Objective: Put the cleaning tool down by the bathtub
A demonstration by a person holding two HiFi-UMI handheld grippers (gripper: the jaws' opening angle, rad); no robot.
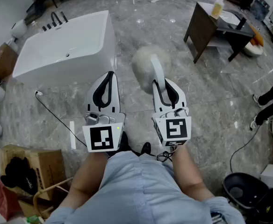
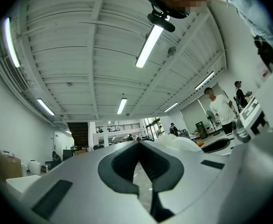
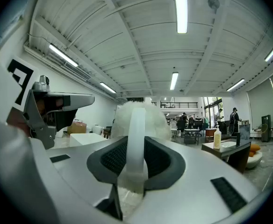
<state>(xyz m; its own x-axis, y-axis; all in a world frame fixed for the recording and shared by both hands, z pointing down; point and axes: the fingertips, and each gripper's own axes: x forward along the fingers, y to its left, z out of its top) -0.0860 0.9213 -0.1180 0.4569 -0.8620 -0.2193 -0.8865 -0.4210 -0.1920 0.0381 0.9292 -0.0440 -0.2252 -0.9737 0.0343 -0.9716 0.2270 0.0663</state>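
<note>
The white bathtub (image 1: pixel 66 45) stands on the grey marble floor at upper left. The cleaning tool is a fluffy white brush head (image 1: pixel 143 64) on a white handle (image 3: pixel 135 139). My right gripper (image 1: pixel 163 85) is shut on that handle, and the head (image 3: pixel 136 118) sticks out past the jaws, to the right of the tub's near corner and above the floor. My left gripper (image 1: pixel 109 74) hangs beside it, nearer the tub, with its tips (image 2: pixel 139 144) together and nothing between them.
A dark wooden table (image 1: pixel 202 27) with a basin and a soap bottle (image 1: pixel 217 6) stands at upper right. A black cable (image 1: pixel 57 118) runs across the floor at left, near cardboard boxes (image 1: pixel 38 164). A person's legs (image 1: pixel 269 101) and a black bin (image 1: pixel 244 188) are at right.
</note>
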